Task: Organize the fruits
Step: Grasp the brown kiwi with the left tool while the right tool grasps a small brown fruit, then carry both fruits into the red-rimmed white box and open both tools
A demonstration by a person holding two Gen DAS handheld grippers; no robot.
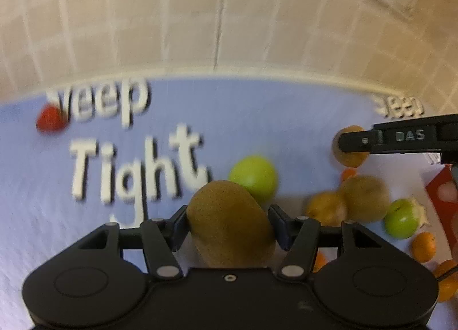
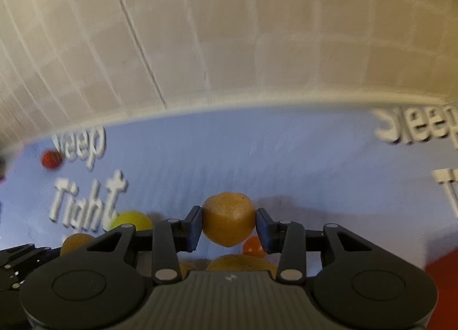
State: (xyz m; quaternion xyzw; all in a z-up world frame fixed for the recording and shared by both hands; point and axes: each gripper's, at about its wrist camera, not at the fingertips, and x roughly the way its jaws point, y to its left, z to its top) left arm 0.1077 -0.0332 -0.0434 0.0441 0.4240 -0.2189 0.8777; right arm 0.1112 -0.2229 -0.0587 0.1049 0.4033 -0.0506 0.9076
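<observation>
Fruit on a blue cloth [image 1: 257, 118], tiled wall [image 1: 171, 15] behind.
White raised words, "Tight" [image 1: 137, 166] among them, lie across the cloth, which covers the tabletop up to the wall's pale ledge. In the left view the left tongs [image 1: 229, 227] are closed on one kiwi [image 1: 229, 224], lifted near the camera. The right tongs [image 2: 229, 222] grip one tan round fruit [image 2: 229, 218] above the cloth. Loose on the cloth: two green apples [image 1: 253, 178] [image 1: 400, 221], a second kiwi [image 1: 365, 198], one red fruit [image 1: 51, 119] far left by the lettering, and several small orange fruits [image 1: 423, 245] clustered at right, too blurred to count. A red box [image 1: 443, 195] sits at the right edge.
</observation>
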